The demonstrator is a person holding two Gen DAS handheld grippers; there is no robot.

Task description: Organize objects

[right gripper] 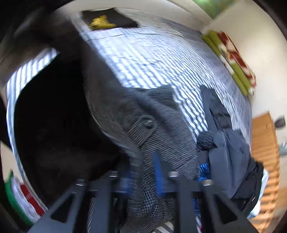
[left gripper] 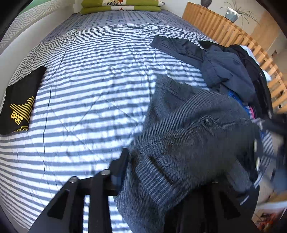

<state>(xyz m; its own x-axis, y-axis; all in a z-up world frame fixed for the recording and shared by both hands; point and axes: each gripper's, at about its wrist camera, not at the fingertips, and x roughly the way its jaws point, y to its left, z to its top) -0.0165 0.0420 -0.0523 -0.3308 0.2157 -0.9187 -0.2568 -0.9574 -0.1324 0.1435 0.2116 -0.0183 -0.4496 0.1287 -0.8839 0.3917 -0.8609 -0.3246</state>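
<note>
A grey finely striped garment with a button is held up over the blue-and-white striped bed. My left gripper is shut on one part of it; only its left finger shows, the right one is under the cloth. In the right wrist view the same grey garment runs between my right gripper's blue pads, which are shut on it. This view is blurred.
A pile of dark navy and black clothes lies on the bed's right side, also seen in the right wrist view. A folded black "SPORT" garment lies at the left edge. Green pillows are at the head. A wooden slatted rail borders the right.
</note>
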